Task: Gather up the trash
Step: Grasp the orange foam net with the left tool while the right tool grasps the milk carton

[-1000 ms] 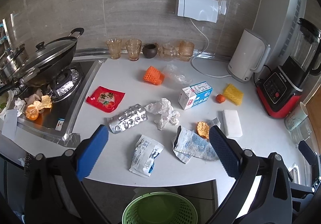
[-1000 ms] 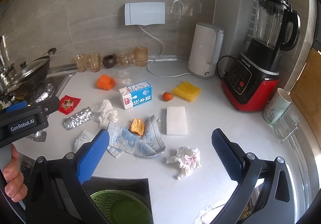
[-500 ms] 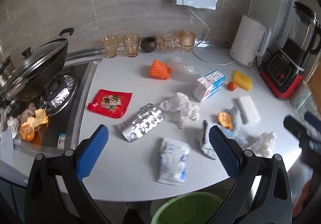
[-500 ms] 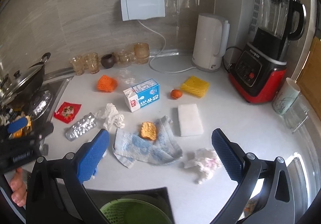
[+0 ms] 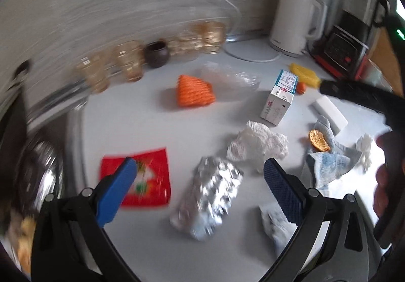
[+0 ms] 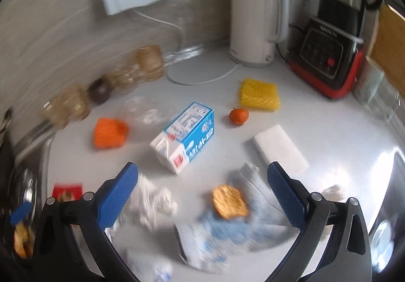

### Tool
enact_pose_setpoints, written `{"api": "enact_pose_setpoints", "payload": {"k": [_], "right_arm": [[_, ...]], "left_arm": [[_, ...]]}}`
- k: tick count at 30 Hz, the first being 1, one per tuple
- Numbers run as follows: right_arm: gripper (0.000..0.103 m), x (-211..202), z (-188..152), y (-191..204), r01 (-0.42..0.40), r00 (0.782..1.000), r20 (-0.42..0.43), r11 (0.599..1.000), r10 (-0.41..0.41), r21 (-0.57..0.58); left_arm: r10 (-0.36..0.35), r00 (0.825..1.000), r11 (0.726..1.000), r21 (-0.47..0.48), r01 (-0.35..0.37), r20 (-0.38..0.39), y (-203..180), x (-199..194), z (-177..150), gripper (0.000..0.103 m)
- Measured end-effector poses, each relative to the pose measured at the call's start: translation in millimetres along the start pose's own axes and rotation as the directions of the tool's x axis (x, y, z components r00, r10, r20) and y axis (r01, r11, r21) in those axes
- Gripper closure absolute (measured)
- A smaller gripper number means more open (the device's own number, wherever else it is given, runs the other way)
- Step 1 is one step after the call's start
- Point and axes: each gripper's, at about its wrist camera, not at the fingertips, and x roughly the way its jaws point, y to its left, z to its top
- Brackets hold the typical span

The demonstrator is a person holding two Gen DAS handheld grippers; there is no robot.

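Note:
Trash is scattered on a white counter (image 5: 141,130). My left gripper (image 5: 200,168) is open just above a silver blister pack (image 5: 207,201), with a red wrapper (image 5: 149,180) under its left finger and a crumpled white tissue (image 5: 255,145) beyond. My right gripper (image 6: 202,170) is open above a blue-white cloth (image 6: 235,229) carrying an orange peel (image 6: 229,202), near a milk carton (image 6: 184,137). An orange foam net (image 6: 110,132), a yellow foam net (image 6: 259,94) and a small orange fruit (image 6: 238,115) lie farther back. Both views are blurred by motion.
A white kettle (image 6: 253,26) and a red-black blender (image 6: 334,49) stand at the back right. Amber glasses (image 5: 126,62) and a dark pot (image 5: 157,54) line the wall. A white sponge block (image 6: 279,153) lies right of the cloth. The stove (image 5: 38,168) is at the left.
Both grippers have moved forward and down toward the counter, so the trash looks larger and the green bin has left both views. Both stay open.

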Motion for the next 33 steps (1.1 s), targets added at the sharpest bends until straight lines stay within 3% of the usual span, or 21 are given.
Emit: {"api": "enact_pose_setpoints", "payload": {"k": [6, 13, 18, 20, 25, 27, 28, 29, 33], "right_arm": [[0.007, 51, 16, 30, 0.074, 0.995, -0.076, 0.995, -0.068, 0.073], [0.022, 94, 20, 44, 0.155, 0.977, -0.166, 0.983, -0.137, 0.1], [0.058, 112, 21, 39, 0.16, 0.97, -0.207, 0.978, -0.13, 0.135], [0.061, 112, 21, 36, 0.163, 0.97, -0.204, 0.976, -0.133, 0.142], [0.062, 102, 21, 33, 0.14, 0.978, -0.178, 0.978, -0.112, 0.156], [0.062, 93, 19, 31, 0.139, 0.98, -0.167, 0.977, -0.111, 0.164], [0.062, 86, 17, 31, 0.127, 0.981, -0.165, 0.978, -0.099, 0.167], [0.062, 80, 16, 30, 0.121, 0.982, -0.162, 0.979, -0.094, 0.165], [0.062, 52, 13, 25, 0.09, 0.99, -0.119, 0.981, -0.07, 0.174]], "left_arm": [[-0.087, 0.996, 0.996, 0.006, 0.087, -0.007, 26, 45, 29, 0.007], [-0.104, 0.993, 0.995, -0.012, 0.103, -0.049, 49, 97, 60, 0.007], [-0.129, 0.989, 0.992, -0.025, 0.127, -0.071, 49, 125, 80, 0.007], [-0.132, 0.988, 0.991, -0.024, 0.131, -0.079, 46, 138, 87, 0.009], [-0.131, 0.985, 0.991, -0.028, 0.129, -0.113, 41, 168, 99, 0.031], [-0.136, 0.981, 0.99, -0.051, 0.13, -0.142, 43, 181, 99, 0.049], [-0.158, 0.975, 0.987, -0.068, 0.149, -0.157, 46, 187, 99, 0.051], [-0.188, 0.97, 0.98, -0.093, 0.175, -0.153, 48, 188, 99, 0.055], [-0.197, 0.971, 0.977, -0.106, 0.184, -0.134, 51, 182, 100, 0.075]]}}
